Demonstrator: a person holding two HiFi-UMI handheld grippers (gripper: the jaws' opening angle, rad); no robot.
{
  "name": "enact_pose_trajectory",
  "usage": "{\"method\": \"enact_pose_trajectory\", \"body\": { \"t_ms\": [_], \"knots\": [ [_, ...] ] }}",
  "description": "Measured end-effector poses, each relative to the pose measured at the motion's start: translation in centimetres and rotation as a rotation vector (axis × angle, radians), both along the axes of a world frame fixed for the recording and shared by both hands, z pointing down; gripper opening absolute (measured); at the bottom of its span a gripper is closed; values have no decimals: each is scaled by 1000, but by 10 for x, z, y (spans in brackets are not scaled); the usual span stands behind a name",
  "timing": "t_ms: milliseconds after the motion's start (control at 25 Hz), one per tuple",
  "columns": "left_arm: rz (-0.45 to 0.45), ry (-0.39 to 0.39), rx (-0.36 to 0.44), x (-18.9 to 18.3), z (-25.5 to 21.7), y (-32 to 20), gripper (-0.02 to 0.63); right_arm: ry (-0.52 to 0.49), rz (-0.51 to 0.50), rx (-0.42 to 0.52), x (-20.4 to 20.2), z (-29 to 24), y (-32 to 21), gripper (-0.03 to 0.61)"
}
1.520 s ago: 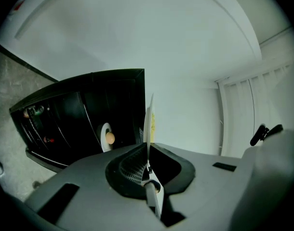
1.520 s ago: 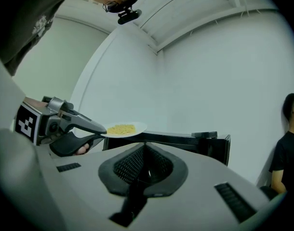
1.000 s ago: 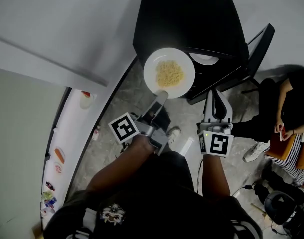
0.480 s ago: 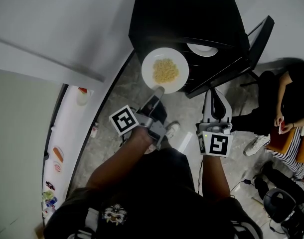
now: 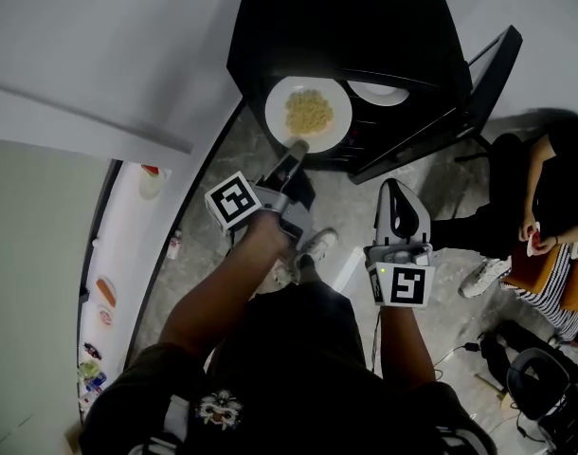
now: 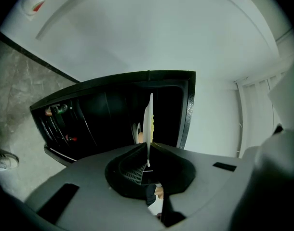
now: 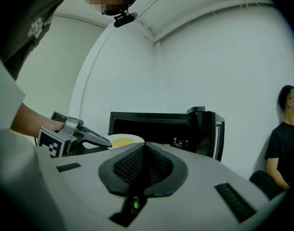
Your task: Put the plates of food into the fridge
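The plate of noodles sits at the tip of the left gripper, at about one o'clock from that gripper's marker cube in the head view. The jaws are clamped on the plate's near rim at its six o'clock edge. In the left gripper view the plate shows edge-on as a thin white line pinched between the closed pads. It is at the mouth of the black fridge, over the front of a wire shelf. Whether it rests on the shelf or hangs just above it cannot be told. A second white plate lies on the shelf at about two o'clock from the first; the fridge's top edge cuts off its far half, so what it carries is hidden. The rest of the interior is too dark to read, and the small things in the open fridge door are unclear. The plate is round with no long axis; it lies level and face up, noodles heaped at its centre. The right gripper is at about five o'clock from the plate, well apart, jaws together on nothing. A seated person is cut off at three o'clock.
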State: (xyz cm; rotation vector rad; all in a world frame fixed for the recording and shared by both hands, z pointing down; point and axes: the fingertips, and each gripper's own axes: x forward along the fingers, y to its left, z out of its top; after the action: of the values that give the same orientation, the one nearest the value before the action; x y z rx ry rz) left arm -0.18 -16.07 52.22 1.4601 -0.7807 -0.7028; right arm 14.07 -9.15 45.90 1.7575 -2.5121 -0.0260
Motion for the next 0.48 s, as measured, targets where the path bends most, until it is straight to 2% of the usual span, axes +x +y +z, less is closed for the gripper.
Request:
{"method": "enact_pose_trajectory", "body": {
  "t_ms": [200, 480],
  "knots": [
    [0, -17, 39, -1, 7, -6, 31, -25, -18, -5, -8, 1, 21, 29],
    [-29, -26, -17, -2, 22, -25, 31, -29, -79, 12, -21, -2, 16, 29]
  ]
}}
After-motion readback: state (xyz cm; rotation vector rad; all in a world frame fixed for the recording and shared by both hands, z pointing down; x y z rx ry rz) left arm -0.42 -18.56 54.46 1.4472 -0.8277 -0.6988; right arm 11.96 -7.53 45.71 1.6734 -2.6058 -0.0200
